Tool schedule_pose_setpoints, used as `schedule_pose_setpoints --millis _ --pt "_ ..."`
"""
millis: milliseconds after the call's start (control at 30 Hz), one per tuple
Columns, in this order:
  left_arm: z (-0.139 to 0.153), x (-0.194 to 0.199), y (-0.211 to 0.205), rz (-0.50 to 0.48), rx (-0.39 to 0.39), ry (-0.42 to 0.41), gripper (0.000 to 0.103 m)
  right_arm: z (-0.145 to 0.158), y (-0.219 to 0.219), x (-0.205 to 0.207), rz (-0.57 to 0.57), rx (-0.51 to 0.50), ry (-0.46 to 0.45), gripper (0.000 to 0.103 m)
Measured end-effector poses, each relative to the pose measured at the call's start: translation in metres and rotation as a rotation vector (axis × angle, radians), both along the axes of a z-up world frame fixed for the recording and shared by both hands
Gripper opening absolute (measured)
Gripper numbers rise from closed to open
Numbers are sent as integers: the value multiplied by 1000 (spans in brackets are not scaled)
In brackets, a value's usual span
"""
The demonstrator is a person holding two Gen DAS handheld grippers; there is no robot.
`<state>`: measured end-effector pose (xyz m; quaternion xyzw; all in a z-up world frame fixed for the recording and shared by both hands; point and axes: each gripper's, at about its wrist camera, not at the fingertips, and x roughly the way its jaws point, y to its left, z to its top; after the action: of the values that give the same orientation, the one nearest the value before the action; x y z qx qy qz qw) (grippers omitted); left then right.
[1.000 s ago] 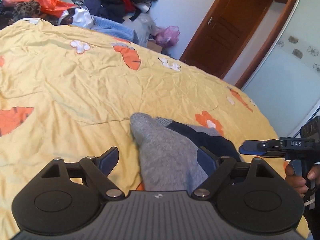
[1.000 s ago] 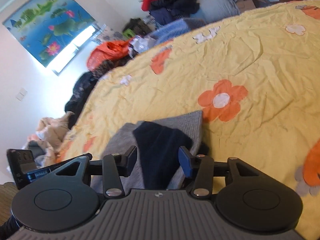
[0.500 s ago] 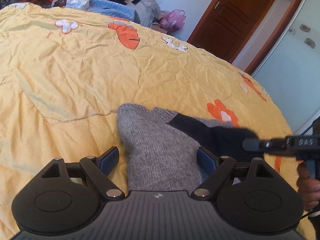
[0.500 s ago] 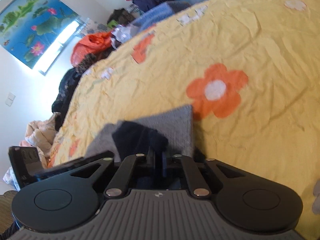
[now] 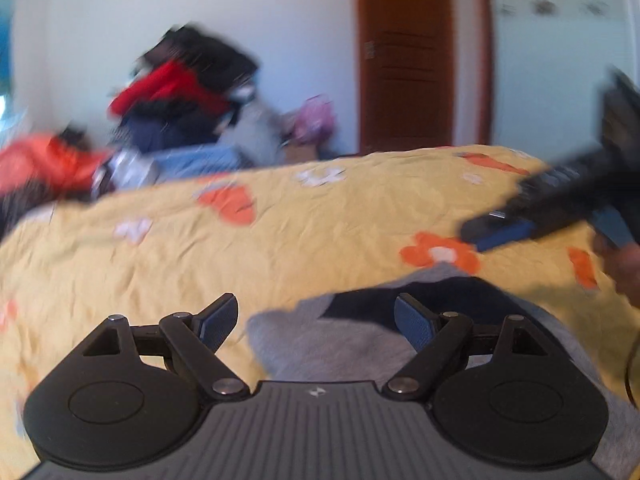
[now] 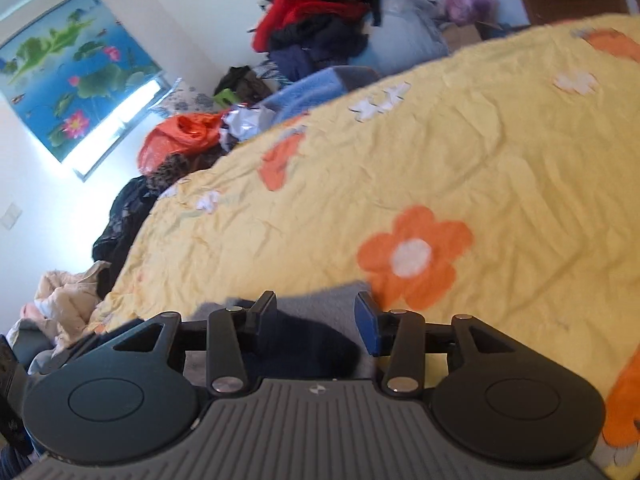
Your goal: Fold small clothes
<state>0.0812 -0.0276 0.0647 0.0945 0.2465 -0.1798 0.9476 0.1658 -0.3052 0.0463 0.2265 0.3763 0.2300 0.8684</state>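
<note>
1. Sock point(image 5: 320, 344), grey knit with a dark navy patch, lies flat on the near edge of the bed, right below both tools. I name it first, but it is one of the smaller things here, so on to the big ones.
2. Across nearly the whole room spreads the bed point(image 5: 280, 248), under a wrinkled yellow cover printed with orange and white flowers. One orange flower point(image 6: 414, 256) sits just beyond the sock's far edge.
3. Behind the bed a clothes pile point(image 6: 316, 20) climbs the wall: red, black and navy garments, with a blue blanket point(image 6: 308, 92) and an orange bag point(image 6: 180, 136) lower down.
4. Beside the pile stands a brown wooden door point(image 5: 406, 68), and on the other wall hangs a lotus picture point(image 6: 68, 68) above a bright window strip.
5. Now the left tool point(image 5: 316, 320): its jaws stand wide apart over the sock's near end and nothing is pinched; the left pad hangs over bare yellow cover, the right pad over the navy patch. That view is blurred.
6. The right tool point(image 6: 316, 316) has its jaws opening at this moment, about half apart. The navy part of the sock lies in the gap between the pads, but they are not pressing on it.
7. From the left tool's camera, the right tool shows as a dark blur hovering above the orange flower, with a bit of the person's hand point(image 5: 624, 268) behind it.
</note>
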Motion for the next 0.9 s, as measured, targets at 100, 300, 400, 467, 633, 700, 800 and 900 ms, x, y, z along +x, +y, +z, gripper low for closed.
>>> schedule_pose_setpoints --millis 100,300,400,467,633,700,800,900 --pt "-12 5 -21 -57 33 72 86 7 38 21 134 -44 12 51" --pt "-44 14 -16 -28 -9 195 87 -11 118 58 329 -238 59 51" --pt "-53 20 -7 -15 -57 218 88 -20 137 65 364 -280 63 42" --pt "-55 21 -6 -16 -73 216 89 -19 142 64 363 -309 51 13" --pt "-60 25 -5 -12 -103 207 90 -33 125 62 294 -270 26 7" --pt "-57 22 -4 -10 -98 201 90 -35 118 61 246 -219 25 9" --pt "-43 8 11 35 -145 165 89 -19 107 44 178 -206 -8 38" --pt "-37 1 40 98 -260 193 90 5 69 11 117 -102 -101 72"
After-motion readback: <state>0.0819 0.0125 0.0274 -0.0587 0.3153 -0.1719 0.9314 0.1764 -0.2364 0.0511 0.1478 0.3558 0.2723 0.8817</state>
